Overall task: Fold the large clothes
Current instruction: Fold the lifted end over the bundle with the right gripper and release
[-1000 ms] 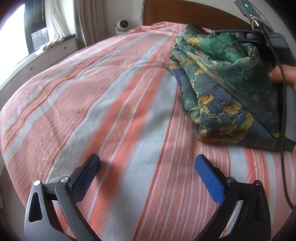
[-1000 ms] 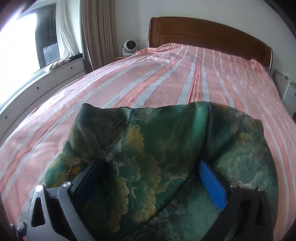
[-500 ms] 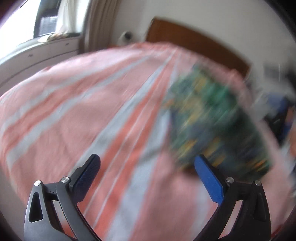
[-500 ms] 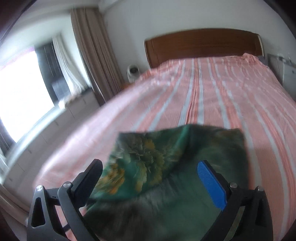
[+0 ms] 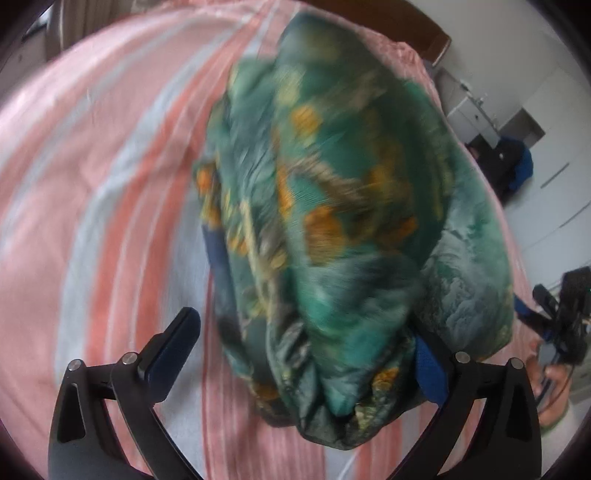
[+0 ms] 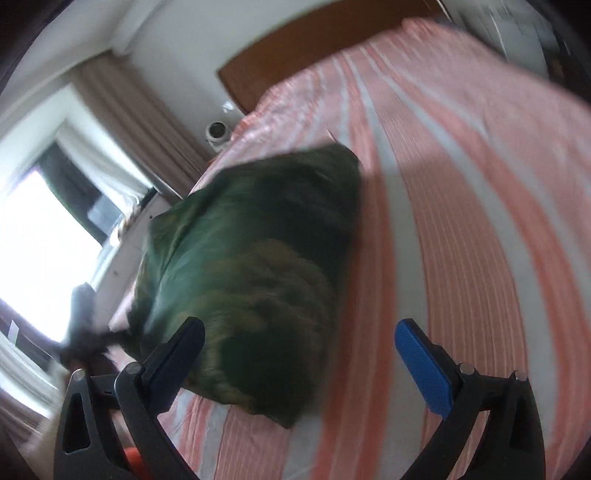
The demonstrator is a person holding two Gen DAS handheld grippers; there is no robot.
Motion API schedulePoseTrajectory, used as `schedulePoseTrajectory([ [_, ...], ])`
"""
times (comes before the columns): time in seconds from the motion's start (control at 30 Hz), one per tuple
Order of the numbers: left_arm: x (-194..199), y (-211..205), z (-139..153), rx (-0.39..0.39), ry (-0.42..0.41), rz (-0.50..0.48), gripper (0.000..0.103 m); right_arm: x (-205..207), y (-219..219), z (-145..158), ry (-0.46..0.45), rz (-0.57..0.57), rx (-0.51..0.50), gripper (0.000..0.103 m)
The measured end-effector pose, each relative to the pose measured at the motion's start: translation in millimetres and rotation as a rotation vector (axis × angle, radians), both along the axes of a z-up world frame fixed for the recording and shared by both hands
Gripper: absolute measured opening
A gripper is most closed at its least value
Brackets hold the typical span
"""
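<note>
**Garment bundled on the striped bed, both grippers spread wide**

Garment (image 5: 332, 206): a green cloth with orange and yellow flower print and a dark blue edge, gathered into a thick, rounded bundle that lies on the bedspread (image 5: 110, 184), which is striped in salmon pink and pale grey. In the left wrist view the bundle fills the middle of the picture and runs from near the wooden headboard (image 5: 424, 26) down to the gripper, and its near end is bunched into loose folds.

The left gripper (image 5: 303, 354) has its jaws set wide apart. The bundle's near end sits between them; its cloth overlaps the blue right finger (image 5: 428, 369), while the dark left finger (image 5: 173, 350) stands clear of it over bare bedspread. Whether the blue finger presses on the cloth or the cloth merely lies in front of it cannot be told (the picture is blurred by motion).

The right gripper (image 6: 299, 362) is likewise wide, with nothing clamped. In its view the garment (image 6: 251, 266) lies to the left of centre on the bedspread (image 6: 461, 221), its near edge reaching the dark left finger (image 6: 177, 358); the blue right finger (image 6: 421, 369) is over bare stripes, well apart from the cloth.

At the right edge of the left wrist view a hand (image 5: 550, 373) shows beside dark gear. A curtain (image 6: 140, 122) hangs by a bright window (image 6: 37, 236) left of the bed.
</note>
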State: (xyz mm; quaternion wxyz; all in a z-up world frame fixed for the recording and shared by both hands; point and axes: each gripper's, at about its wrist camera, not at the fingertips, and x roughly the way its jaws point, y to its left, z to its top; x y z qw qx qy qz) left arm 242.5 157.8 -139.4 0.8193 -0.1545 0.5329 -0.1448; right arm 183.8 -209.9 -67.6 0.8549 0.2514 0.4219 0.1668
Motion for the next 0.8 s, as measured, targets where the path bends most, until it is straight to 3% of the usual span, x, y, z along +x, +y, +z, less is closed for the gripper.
schedulePoseTrajectory([
  [0.1,5,3,-24,-0.057,0.055,-0.005,0.103,17,-10,-20,0.05,0.07,0.176,0.102],
  [0.17,8,-3,-26,-0.04,0.044,-0.029,0.103,35,-3,-33,0.096,0.148,0.291,0.102],
  [0.3,20,-13,-31,-0.056,0.082,-0.073,0.103,66,34,-57,0.193,0.265,0.359,0.103],
  [0.33,22,-11,-31,-0.068,0.097,-0.078,0.103,69,42,-61,0.221,0.274,0.335,0.102],
  [0.37,24,-11,-32,-0.078,0.111,-0.077,0.103,75,52,-66,0.249,0.282,0.278,0.102],
  [0.43,19,-21,-29,-0.044,0.105,-0.06,0.099,81,64,-59,0.232,0.289,0.172,0.086],
  [0.47,14,-29,-20,-0.012,0.08,-0.061,0.082,79,74,-48,0.18,0.302,0.055,0.082],
  [0.5,9,-39,-7,0.054,0.036,-0.06,0.069,69,92,-27,0.073,0.338,-0.134,0.076],
  [0.57,-6,-63,16,0.195,-0.073,-0.085,0.059,51,116,-6,-0.06,0.373,-0.318,0.072],
  [0.6,-11,-69,21,0.227,-0.103,-0.089,0.057,36,131,6,-0.149,0.385,-0.411,0.072],
  [0.73,-30,-91,47,0.25,-0.223,-0.054,0.055,-1,151,33,-0.353,0.375,-0.56,0.07],
  [0.8,-24,-104,66,0.251,-0.295,-0.047,0.055,-10,148,49,-0.435,0.349,-0.587,0.07],
])
